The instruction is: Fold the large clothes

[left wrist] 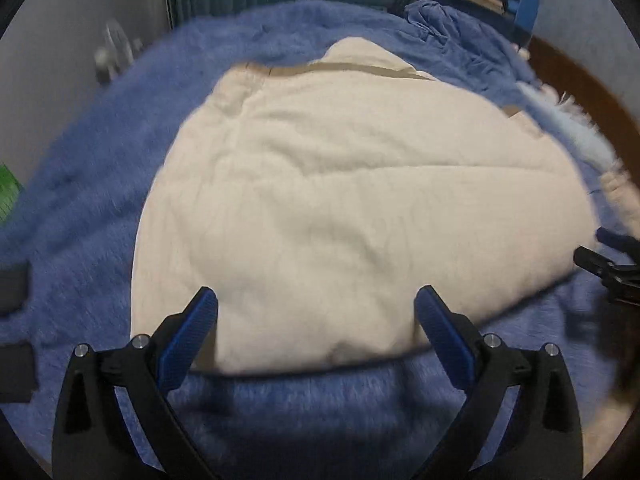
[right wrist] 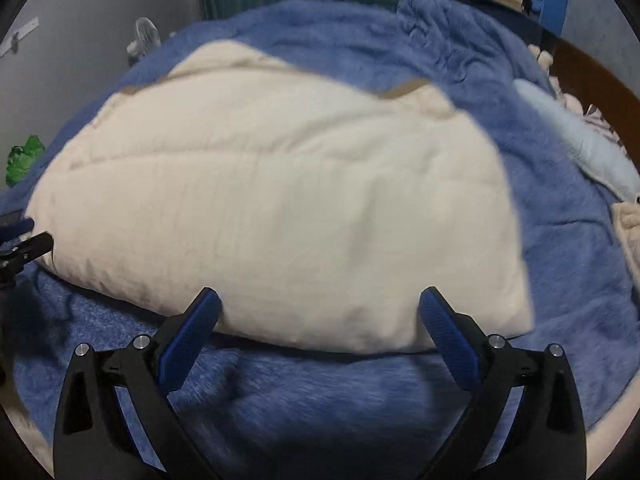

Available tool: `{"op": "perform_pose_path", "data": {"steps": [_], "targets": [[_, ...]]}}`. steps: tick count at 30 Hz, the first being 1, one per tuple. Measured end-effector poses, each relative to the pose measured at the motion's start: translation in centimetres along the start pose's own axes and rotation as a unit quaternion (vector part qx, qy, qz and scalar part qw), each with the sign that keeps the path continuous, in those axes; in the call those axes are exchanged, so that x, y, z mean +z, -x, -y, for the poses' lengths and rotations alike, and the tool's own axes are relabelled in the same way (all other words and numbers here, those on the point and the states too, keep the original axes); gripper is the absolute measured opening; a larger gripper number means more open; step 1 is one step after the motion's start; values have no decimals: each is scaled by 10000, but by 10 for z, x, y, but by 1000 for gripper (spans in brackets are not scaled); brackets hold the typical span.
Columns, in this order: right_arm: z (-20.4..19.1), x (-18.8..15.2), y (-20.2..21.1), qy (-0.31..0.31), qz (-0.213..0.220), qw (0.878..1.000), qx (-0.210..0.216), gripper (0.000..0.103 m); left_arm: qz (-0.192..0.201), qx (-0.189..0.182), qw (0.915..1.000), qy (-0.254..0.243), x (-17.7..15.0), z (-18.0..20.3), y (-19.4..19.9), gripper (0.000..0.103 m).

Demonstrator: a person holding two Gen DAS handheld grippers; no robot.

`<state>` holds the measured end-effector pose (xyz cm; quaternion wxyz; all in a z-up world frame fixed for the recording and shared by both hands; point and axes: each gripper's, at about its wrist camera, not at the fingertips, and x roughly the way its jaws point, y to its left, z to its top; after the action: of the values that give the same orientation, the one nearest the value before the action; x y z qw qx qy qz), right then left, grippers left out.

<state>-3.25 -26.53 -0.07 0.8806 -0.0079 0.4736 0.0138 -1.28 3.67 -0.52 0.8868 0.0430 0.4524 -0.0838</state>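
Both of your grippers are nearest to the lens: the left gripper and the right gripper have the jaws spread wide and they hold nothing. Each one hovers at the near edge of the cream garment, which lies flat on the blue blanket, probably so that you can take this hem at two places for a fold. Your left view shows a brown collar band at the far edge. Only your right view shows the pale blue pillow near the blanket's right edge.
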Motion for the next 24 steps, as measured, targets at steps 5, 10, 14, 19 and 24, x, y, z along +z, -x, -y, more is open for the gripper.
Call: {"op": "perform_pose_path", "data": {"steps": [5, 10, 14, 19, 24], "targets": [[1, 31, -17, -161, 132, 9998, -42, 97, 55, 7, 10000, -66, 31, 8, -20, 96], [-8, 75, -46, -148, 213, 9995, -155, 97, -6, -5, 9998, 213, 86, 5, -56, 96], [-7, 115, -80, -258, 140, 9993, -228, 97, -305, -85, 9988, 370, 124, 1, -90, 96], [-5, 150, -113, -271, 9, 9994, -197, 97, -437, -249, 9980, 394, 148, -9, -117, 97], [-2, 170, -140, -366, 0, 9993, 0, 98, -397, -247, 9983, 356, 159, -16, -132, 97]]}}
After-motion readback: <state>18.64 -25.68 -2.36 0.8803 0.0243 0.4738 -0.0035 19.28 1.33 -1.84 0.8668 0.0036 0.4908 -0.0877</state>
